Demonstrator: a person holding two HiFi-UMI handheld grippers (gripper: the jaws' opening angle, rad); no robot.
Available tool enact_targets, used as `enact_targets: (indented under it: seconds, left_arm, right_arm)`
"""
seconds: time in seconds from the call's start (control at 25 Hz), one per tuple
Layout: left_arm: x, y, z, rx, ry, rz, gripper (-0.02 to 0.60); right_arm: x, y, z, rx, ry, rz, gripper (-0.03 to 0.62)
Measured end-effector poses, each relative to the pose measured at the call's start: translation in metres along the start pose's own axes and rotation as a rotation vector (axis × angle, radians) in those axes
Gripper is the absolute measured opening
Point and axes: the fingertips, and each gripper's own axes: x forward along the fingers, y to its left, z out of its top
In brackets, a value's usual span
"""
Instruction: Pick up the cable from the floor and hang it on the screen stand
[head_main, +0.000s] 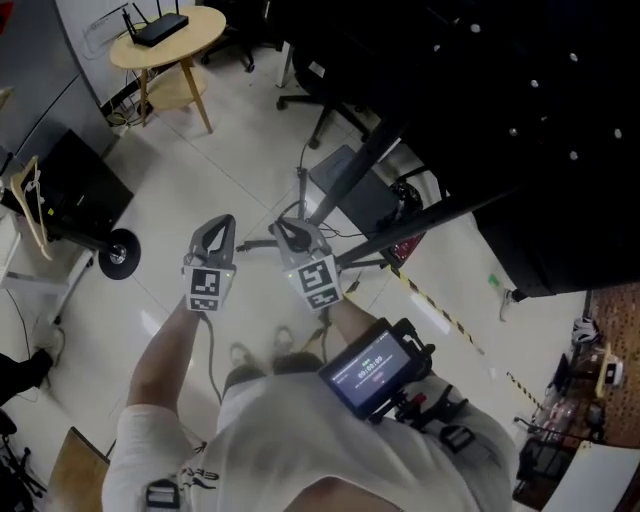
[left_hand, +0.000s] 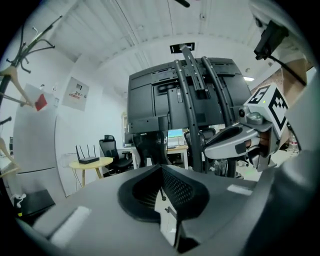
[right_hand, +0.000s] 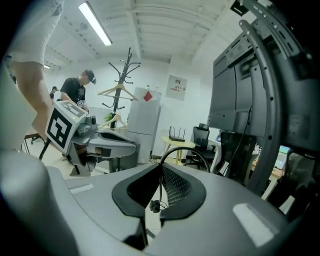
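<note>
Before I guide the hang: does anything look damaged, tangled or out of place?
Nothing stands out. The cable arches freely from the right gripper, pinched in its jaws, with a short end hanging between the pads; the left gripper is shut on it too. No snag on the screen stand shows.

Screen stand (head_main: 355, 175) close ahead.

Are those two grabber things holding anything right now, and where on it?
Yes, a thin black cable. The right gripper pinches it near one end, a small plug dangling below; the left gripper seems to pinch another stretch.
</note>
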Motion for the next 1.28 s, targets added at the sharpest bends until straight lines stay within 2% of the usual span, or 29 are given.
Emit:
enact_targets:
  seconds: [0.2, 0.44, 0.64, 0.88, 1.28]
  left_arm:
    - [-0.011, -0.006, 0.066, 0.021, -0.069, -0.02, 0.002]
    - [-0.037, -0.049, 0.129, 0.058, -0.146, -0.044, 0.002]
    - [-0.025, -0.064, 0.147, 0.043, -0.164, -0.084, 0.002]
    - [0.001, -0.104, 0.165, 0.048, -0.195, -0.188, 0.002]
    - [0.041, -0.183, 0.189, 0.054, -0.237, -0.37, 0.007]
  right_arm:
    - [-0.039, -0.012, 0.085, -0.054, -0.104, -0.03, 0.029]
    - [-0.127, -0.025, 0.174, -0.143, -0.244, -0.07, 0.03]
    - [-0.15, -0.051, 0.234, -0.158, -0.326, -0.106, 0.031]
    - [-0.177, -0.083, 0.298, -0.123, -0.432, -0.159, 0.031]
    - [-0.21, -0.106, 0.346, -0.106, -0.51, -0.21, 0.031]
